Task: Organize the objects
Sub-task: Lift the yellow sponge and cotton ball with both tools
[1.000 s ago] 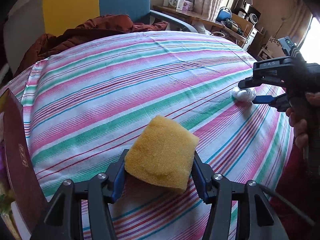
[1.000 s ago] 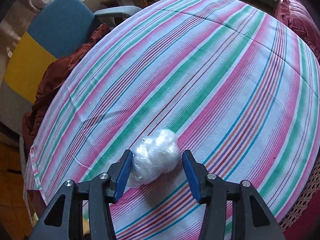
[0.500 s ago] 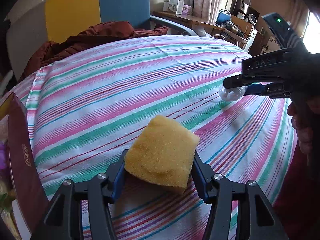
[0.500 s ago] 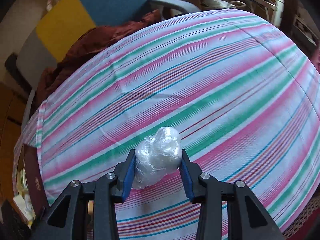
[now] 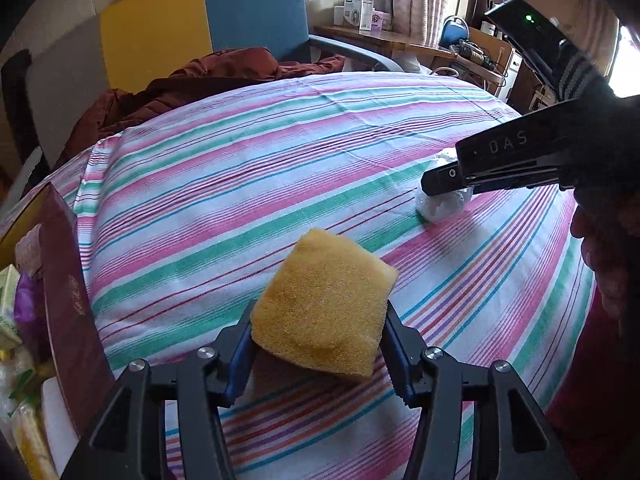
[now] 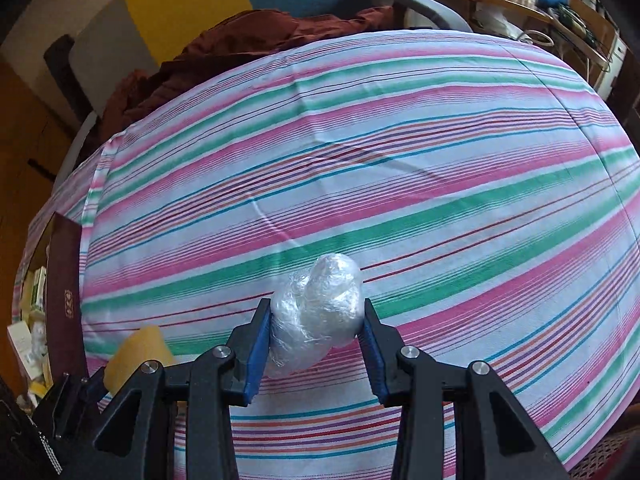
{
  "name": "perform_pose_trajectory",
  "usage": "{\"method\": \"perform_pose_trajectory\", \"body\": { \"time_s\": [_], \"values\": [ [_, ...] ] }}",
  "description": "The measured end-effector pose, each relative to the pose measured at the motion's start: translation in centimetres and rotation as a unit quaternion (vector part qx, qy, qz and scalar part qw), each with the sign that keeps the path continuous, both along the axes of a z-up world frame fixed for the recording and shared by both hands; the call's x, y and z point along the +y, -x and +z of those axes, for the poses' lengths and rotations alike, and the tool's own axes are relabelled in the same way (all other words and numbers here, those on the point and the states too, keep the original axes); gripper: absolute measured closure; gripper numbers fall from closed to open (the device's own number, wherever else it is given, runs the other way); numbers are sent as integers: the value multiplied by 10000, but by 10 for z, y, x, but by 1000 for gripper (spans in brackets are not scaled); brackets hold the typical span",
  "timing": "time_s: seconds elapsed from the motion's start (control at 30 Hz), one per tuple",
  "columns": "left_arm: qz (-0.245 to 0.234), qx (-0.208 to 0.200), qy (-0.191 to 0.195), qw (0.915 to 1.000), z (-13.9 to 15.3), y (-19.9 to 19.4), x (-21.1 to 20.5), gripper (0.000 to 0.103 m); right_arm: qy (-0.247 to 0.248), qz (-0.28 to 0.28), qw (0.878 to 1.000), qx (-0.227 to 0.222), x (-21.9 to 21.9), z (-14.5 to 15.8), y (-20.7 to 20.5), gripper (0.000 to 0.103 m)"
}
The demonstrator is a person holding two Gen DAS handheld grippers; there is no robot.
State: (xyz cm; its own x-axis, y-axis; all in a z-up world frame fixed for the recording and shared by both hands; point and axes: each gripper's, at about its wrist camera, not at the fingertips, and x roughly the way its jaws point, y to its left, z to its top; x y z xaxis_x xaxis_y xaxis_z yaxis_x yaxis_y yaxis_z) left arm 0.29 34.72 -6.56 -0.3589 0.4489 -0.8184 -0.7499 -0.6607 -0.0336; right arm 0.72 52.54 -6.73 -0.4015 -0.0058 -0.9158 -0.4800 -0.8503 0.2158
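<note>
The left hand-held gripper is clamped on a yellow sponge, its blue pads pressing the two opposite side faces, which bulge slightly under the squeeze. The sponge looks light, soft and springy, so a hold across its short sides should keep it steady, though a hard squeeze would only deform it. It hangs above the striped cloth on the table, near the dark red box at the table's left edge.

The right hand-held gripper has just been closing and now grips a ball of crumpled clear plastic wrap, pinched across its middle. The ball appears nearly weightless, yielding and somewhat slick; a grip at its widest part seems safest, since a pinch near an end could let it slide out. It sits further from the box than the sponge, towards the table's right side.

The letters "DAS" are readable on the right gripper's body in the left wrist view. A gold emblem on the box is too small to read.
</note>
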Motion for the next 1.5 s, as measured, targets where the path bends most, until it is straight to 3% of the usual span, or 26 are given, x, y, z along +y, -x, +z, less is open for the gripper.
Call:
{"method": "perform_pose_trajectory", "body": {
  "time_s": [0.8,1.23,1.5],
  "values": [
    [10,131,72,9999,5,-28,-30,46,-144,518,9985,28,-16,6,-1,62],
    [-30,-21,-621,9981,50,-45,-84,46,-448,426,9981,-80,-19,6,-1,62],
    [748,117,-975,9924,78,-17,-152,46,-755,855,9932,-217,-47,12,7,62]
  ]
}}
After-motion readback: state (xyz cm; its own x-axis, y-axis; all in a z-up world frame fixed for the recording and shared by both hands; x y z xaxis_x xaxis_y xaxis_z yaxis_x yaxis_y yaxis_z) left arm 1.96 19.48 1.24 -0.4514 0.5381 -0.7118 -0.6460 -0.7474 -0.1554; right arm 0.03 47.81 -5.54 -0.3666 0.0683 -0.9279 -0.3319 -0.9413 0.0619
